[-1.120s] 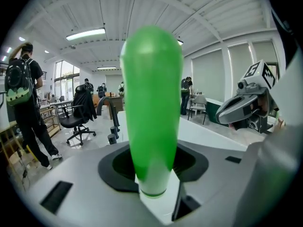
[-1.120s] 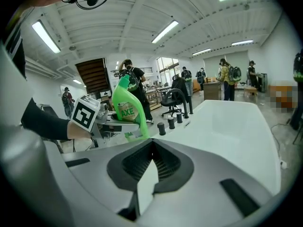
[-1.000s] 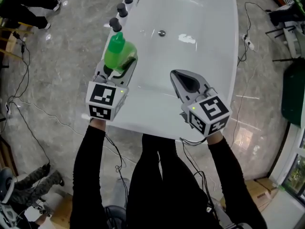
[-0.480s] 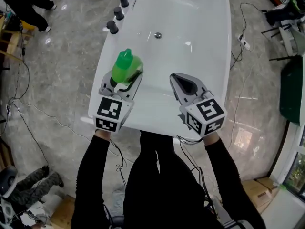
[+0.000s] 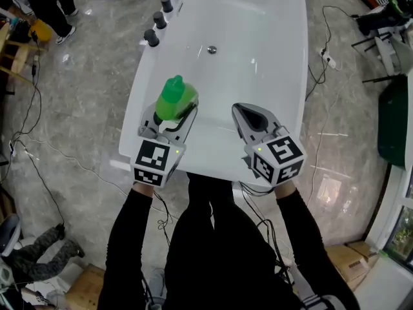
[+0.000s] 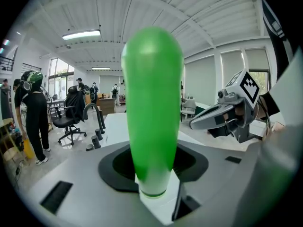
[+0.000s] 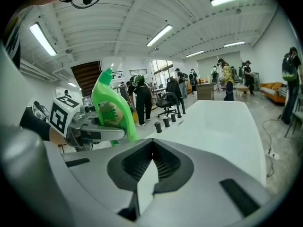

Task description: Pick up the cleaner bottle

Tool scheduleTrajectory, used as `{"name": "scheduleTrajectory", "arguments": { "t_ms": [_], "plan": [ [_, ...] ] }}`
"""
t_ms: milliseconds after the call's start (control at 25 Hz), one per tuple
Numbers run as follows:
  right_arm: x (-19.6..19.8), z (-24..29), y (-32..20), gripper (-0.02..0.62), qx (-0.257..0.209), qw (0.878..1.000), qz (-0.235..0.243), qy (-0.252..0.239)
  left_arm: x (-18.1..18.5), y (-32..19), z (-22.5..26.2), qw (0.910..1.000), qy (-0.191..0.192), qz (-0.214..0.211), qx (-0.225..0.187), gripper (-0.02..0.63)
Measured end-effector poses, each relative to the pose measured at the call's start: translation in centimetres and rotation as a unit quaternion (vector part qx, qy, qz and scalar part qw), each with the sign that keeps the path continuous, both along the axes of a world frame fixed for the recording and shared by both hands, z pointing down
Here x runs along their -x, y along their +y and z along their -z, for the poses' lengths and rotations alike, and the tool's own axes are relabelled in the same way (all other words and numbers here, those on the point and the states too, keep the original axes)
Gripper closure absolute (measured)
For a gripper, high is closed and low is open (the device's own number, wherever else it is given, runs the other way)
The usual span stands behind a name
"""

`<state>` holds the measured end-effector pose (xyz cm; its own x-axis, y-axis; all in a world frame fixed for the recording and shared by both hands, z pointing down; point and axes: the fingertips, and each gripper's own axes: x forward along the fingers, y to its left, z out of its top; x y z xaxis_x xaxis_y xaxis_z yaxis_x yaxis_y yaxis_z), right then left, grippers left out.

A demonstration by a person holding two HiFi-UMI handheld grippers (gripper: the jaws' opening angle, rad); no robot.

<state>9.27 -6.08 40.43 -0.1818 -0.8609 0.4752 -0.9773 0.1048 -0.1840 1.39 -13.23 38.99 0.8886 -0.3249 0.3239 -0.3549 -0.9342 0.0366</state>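
Observation:
The cleaner bottle [image 5: 175, 98] is bright green with a rounded top, and it stands upright between the jaws of my left gripper [image 5: 173, 113], held above the near left part of the white tub [image 5: 271, 57]. In the left gripper view the bottle [image 6: 154, 112] fills the middle, its base clamped between the grey jaws. My right gripper [image 5: 247, 113] hovers to the right of it over the tub, its jaws together and nothing in them. From the right gripper view the bottle [image 7: 111, 109] shows at the left, in the other gripper.
A drain [image 5: 211, 50] sits in the tub floor farther ahead. Several black knobs [image 5: 152, 37] and a tap line the tub's far left rim. Cables [image 5: 39, 166] trail over the grey marble floor on both sides. People stand at the far left.
The left gripper has carried the bottle away from the black knobs, toward the tub's near end and its middle. The right gripper has shifted only a little.

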Motion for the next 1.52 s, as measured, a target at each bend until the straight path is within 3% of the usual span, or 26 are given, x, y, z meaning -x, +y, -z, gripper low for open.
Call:
{"name": "scheduleTrajectory", "arguments": {
  "t_ms": [800, 1520],
  "plan": [
    [1.3, 2.2, 2.6, 0.594, -0.015, 1.0, 0.014, 0.005, 1.9, 4.1, 3.7, 0.9995, 0.022, 0.015, -0.015, 0.413],
    [2.5, 3.3, 4.5, 0.594, -0.028, 0.999, 0.032, 0.006, 2.1, 8.2, 5.6, 0.9992, 0.031, -0.004, -0.026, 0.414]
  ]
}}
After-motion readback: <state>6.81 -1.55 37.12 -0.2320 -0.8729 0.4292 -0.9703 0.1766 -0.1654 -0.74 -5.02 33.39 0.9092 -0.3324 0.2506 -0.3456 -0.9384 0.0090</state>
